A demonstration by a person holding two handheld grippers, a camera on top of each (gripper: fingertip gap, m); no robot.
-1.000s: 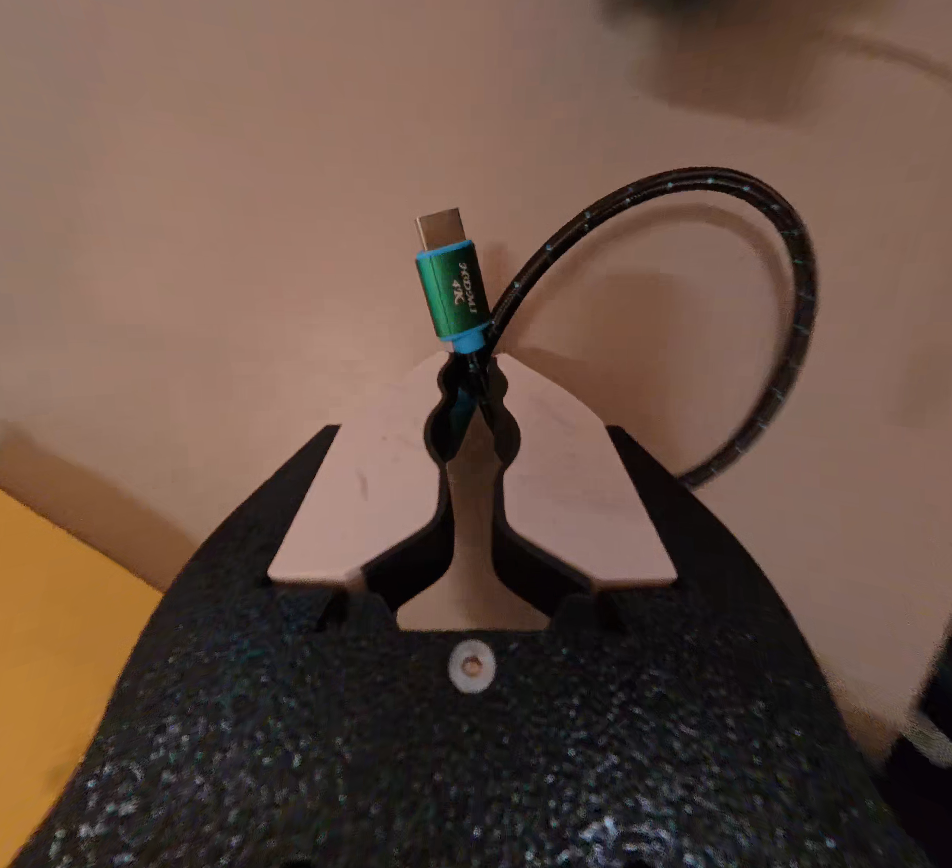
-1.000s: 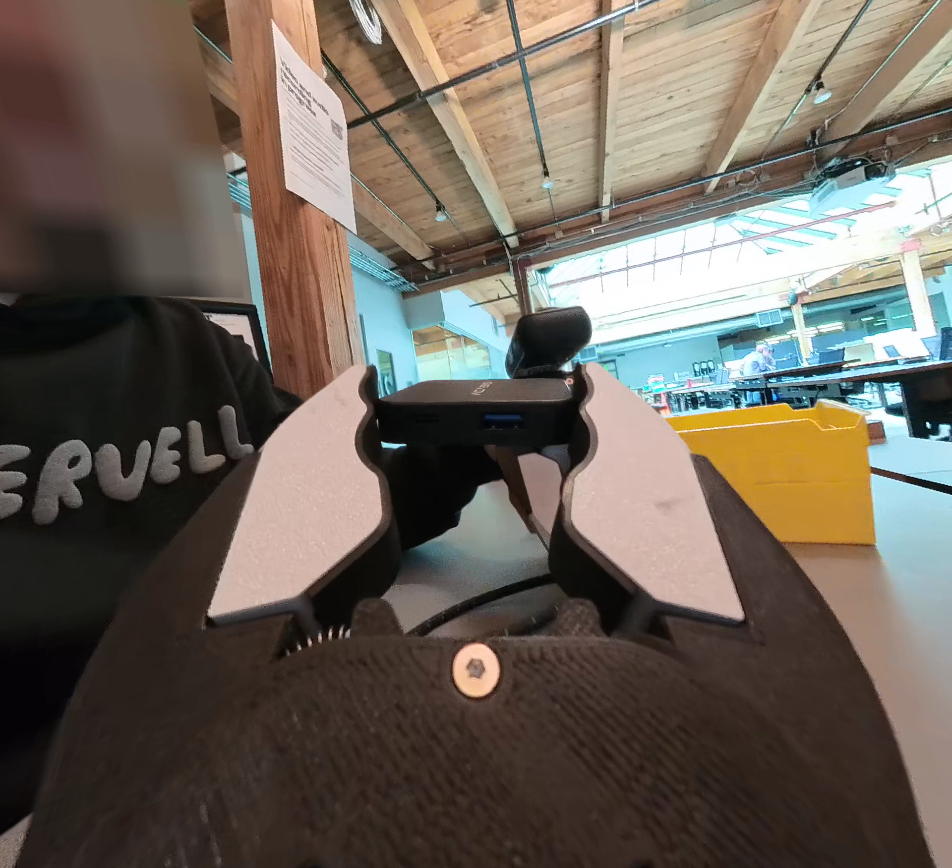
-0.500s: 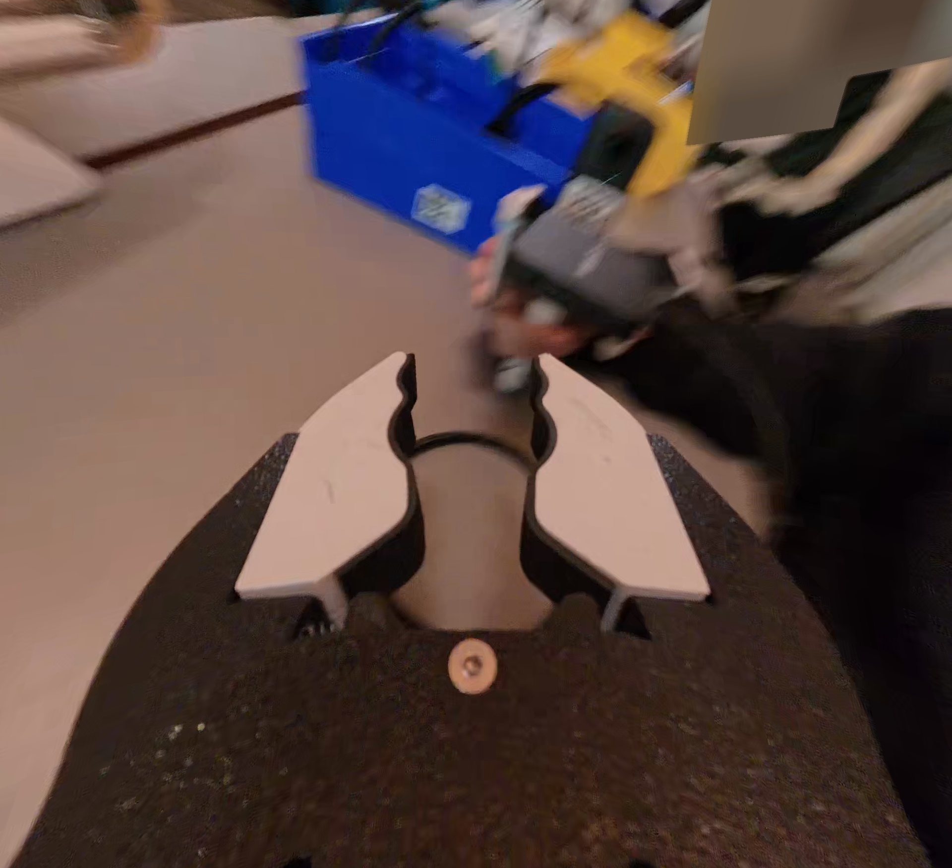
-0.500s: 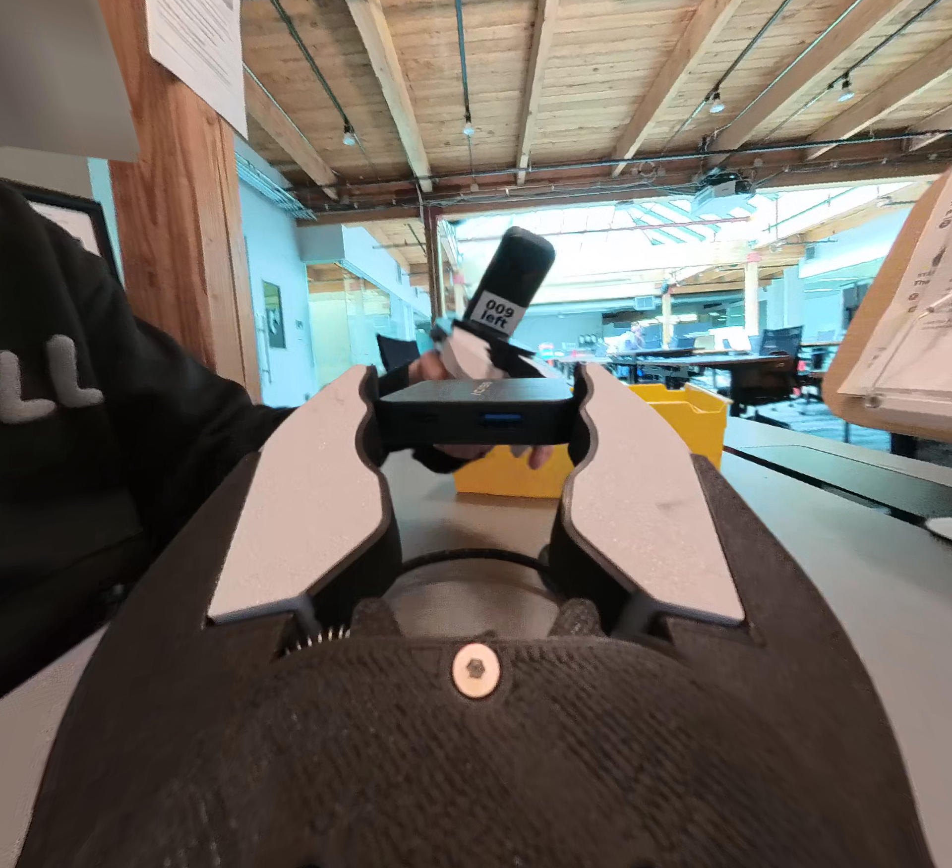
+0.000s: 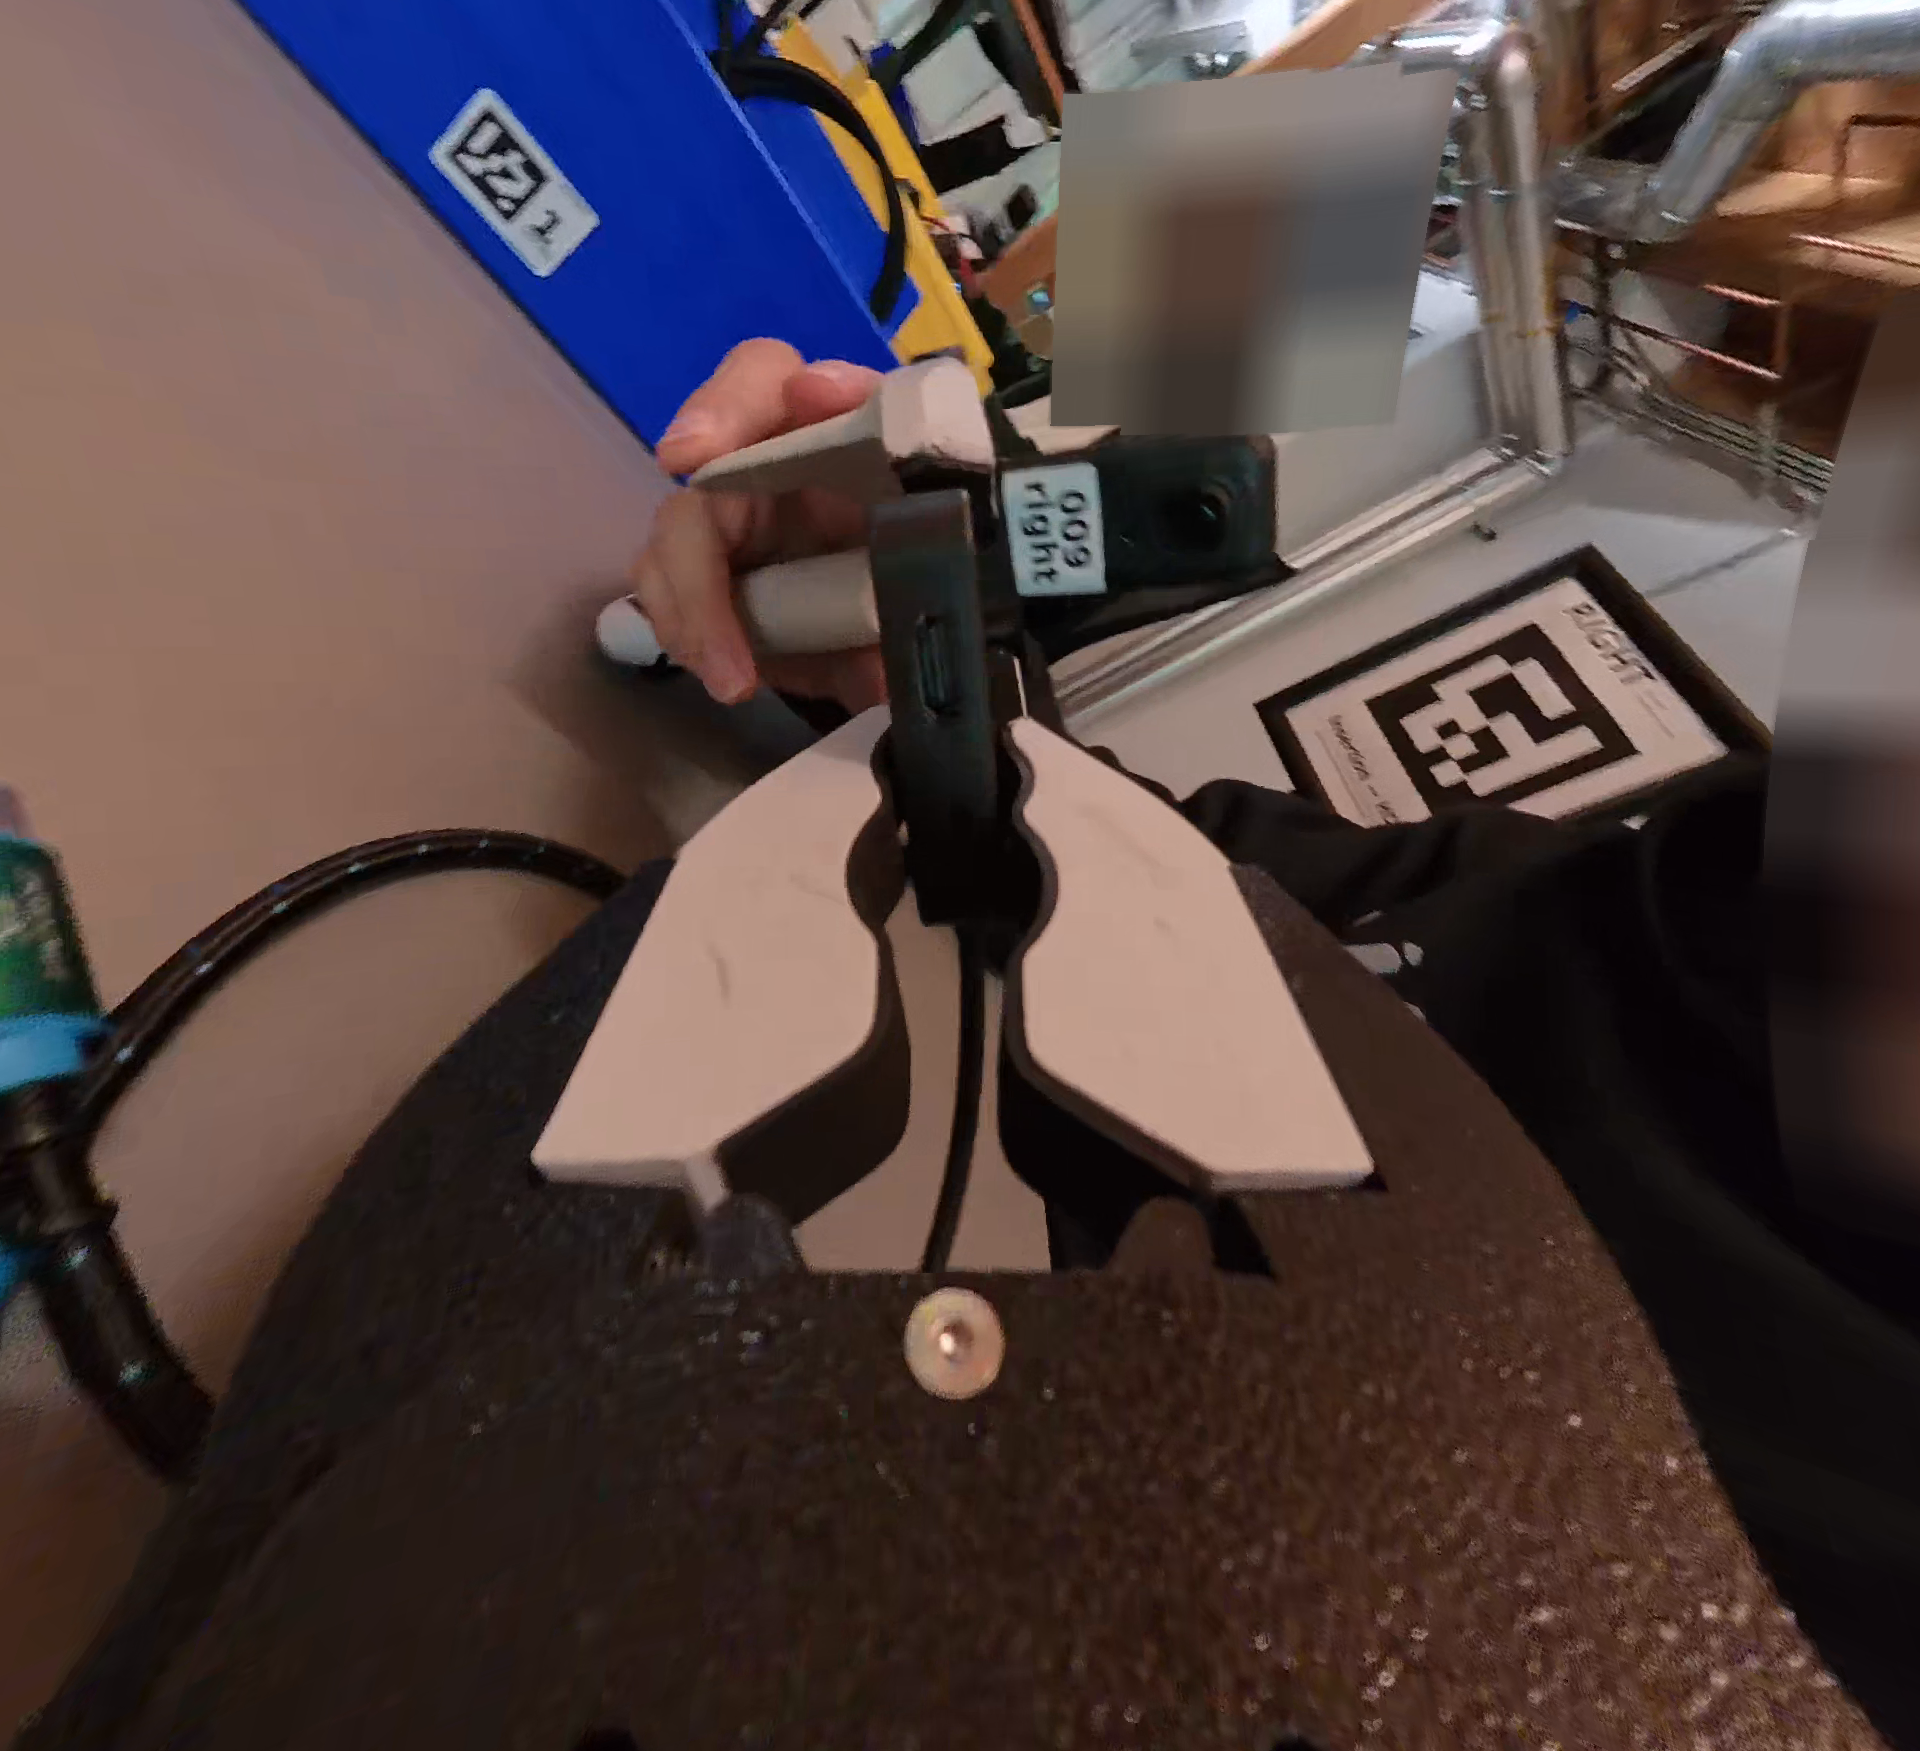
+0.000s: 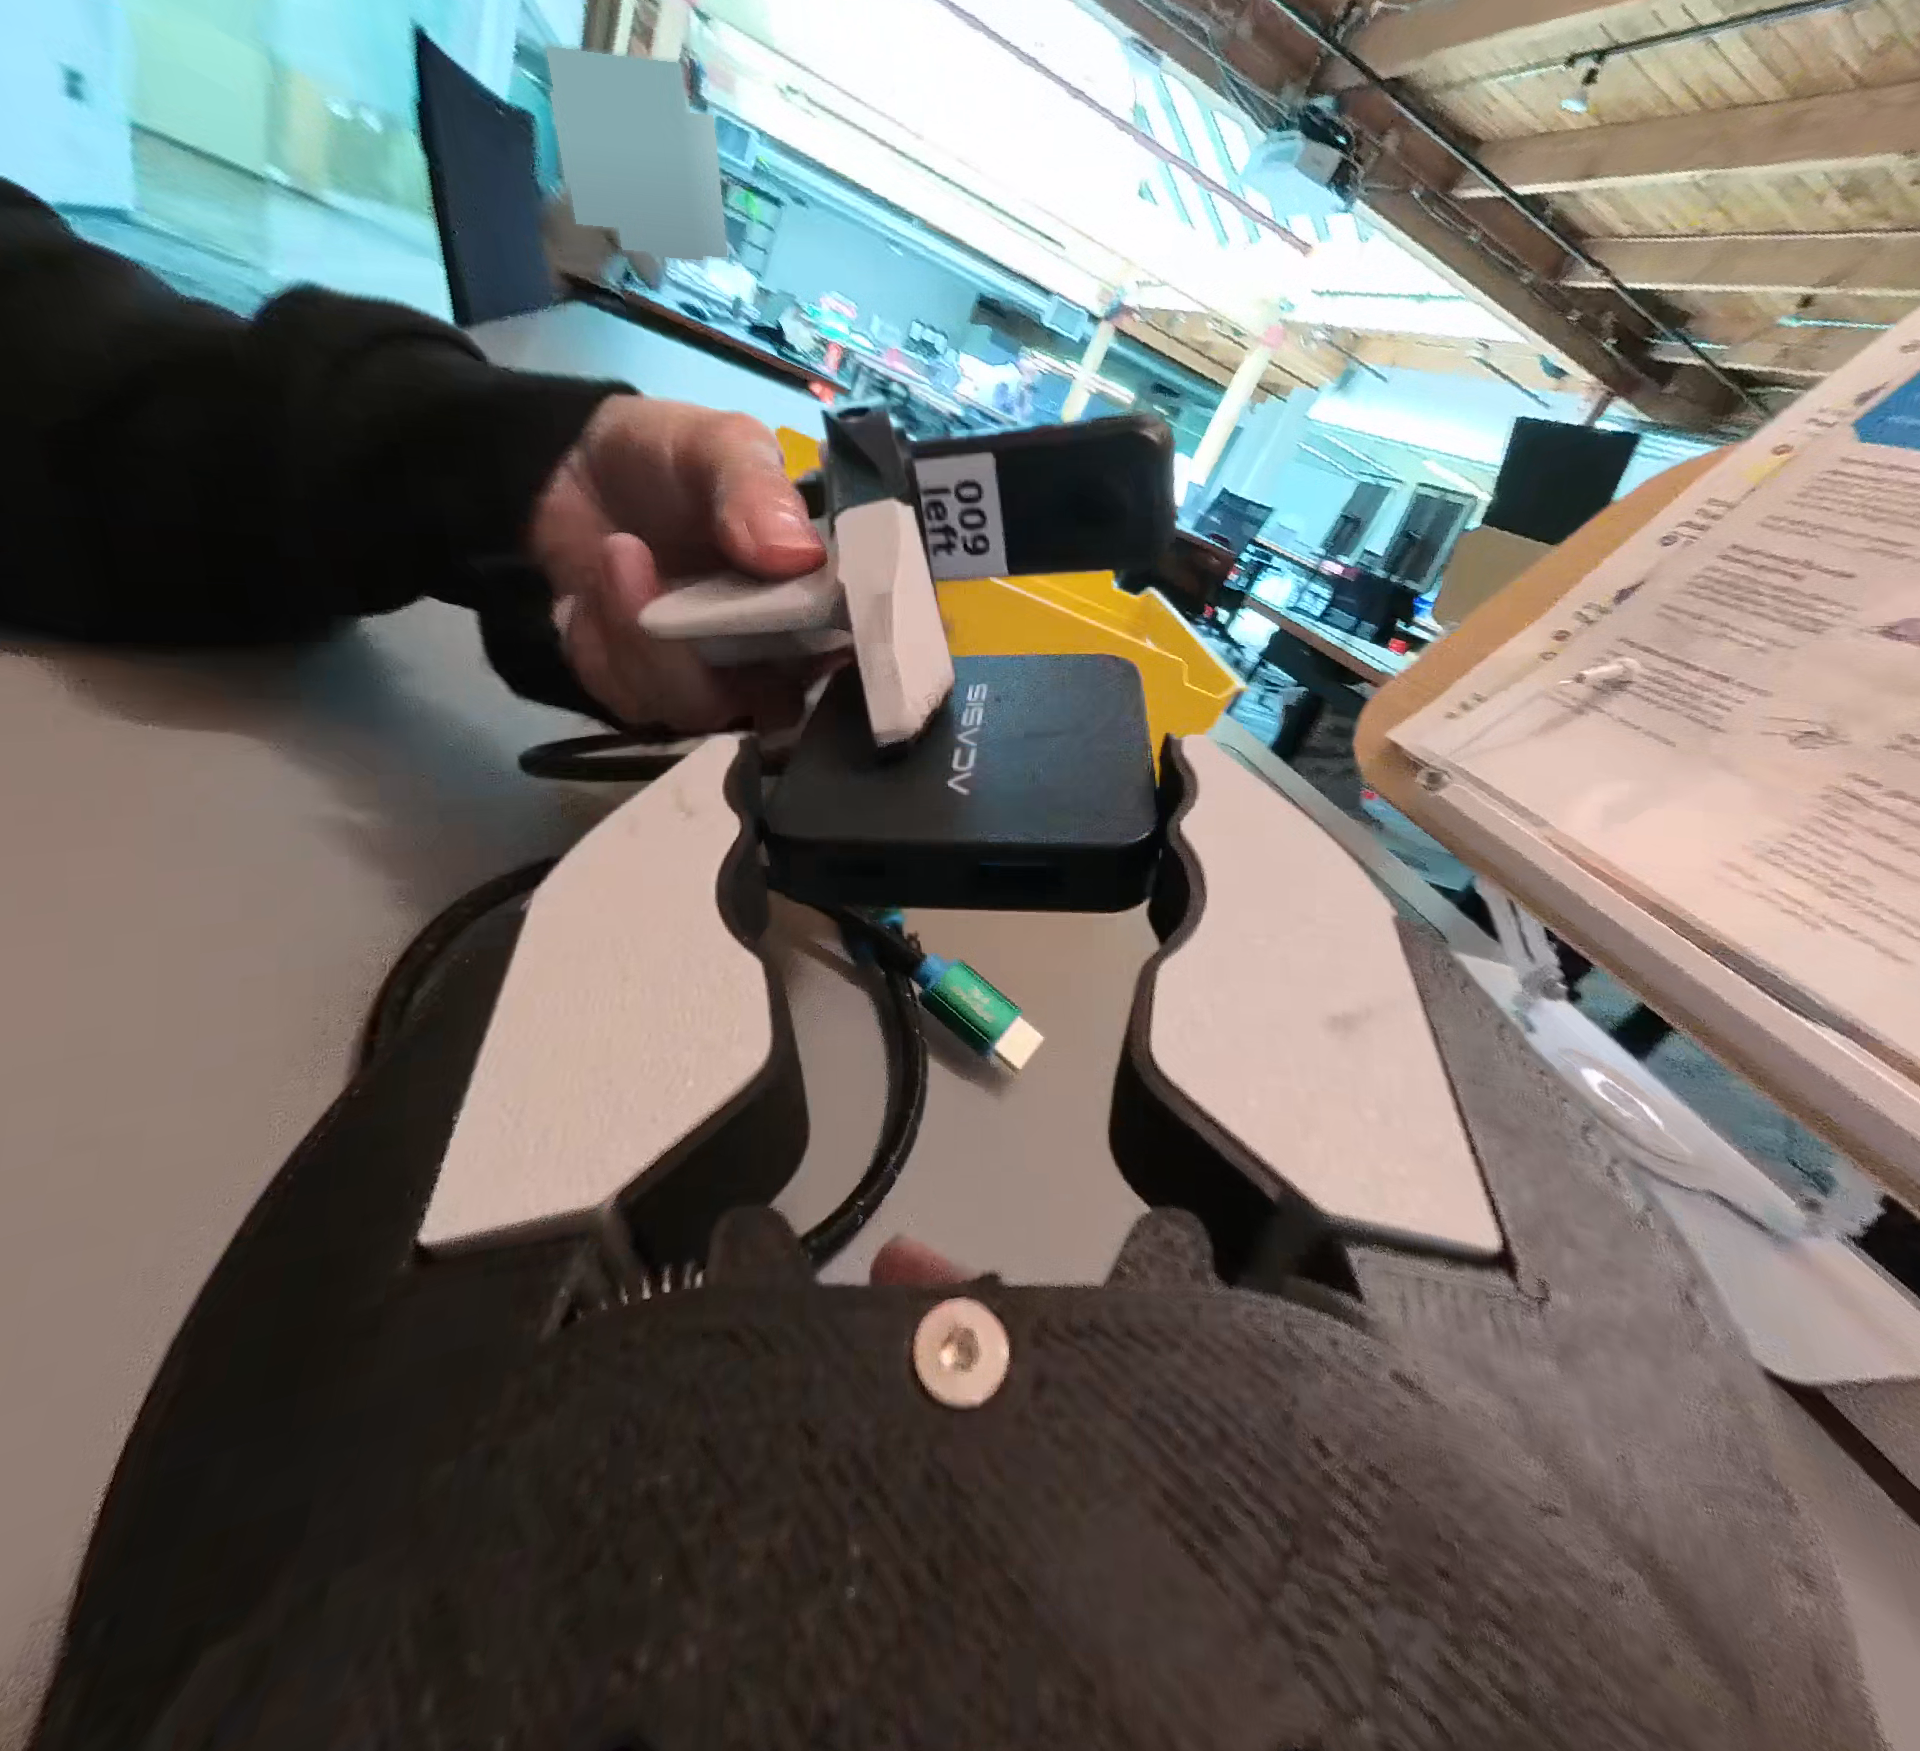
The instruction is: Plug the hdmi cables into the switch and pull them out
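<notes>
Both grippers are on the switch point(image 6: 961, 782) at once, and that looks like the point of this pose: a two-sided brace so the small black box cannot twist when a plug goes in. The right gripper point(image 6: 956, 828) spans the box across its width, jaws opened about as wide as the box and pressed against its two side edges, holding it up off the counter point(image 6: 208, 870) with the port face turned back toward that camera.

From the other side, the left gripper point(image 5: 951, 818) comes in end-on. Its jaws are nearly closed, pinching the thin edge of the switch, and a slim black lead runs down between them toward the palm. In the right wrist view one of its pale fingers point(image 6: 894, 652) lies flat on top of the box.

No cable is plugged in that I can see. The HDMI cable point(image 6: 894, 1078) lies loose on the counter below the box, its green plug point(image 6: 971, 1010) pointing away from the ports. My read: the box is being steadied or handed over before anyone picks that plug up, and someone must let go first.

A yellow bin point(image 6: 1091, 621) sits behind, a blue bin point(image 5: 582, 112) off to the side.
</notes>
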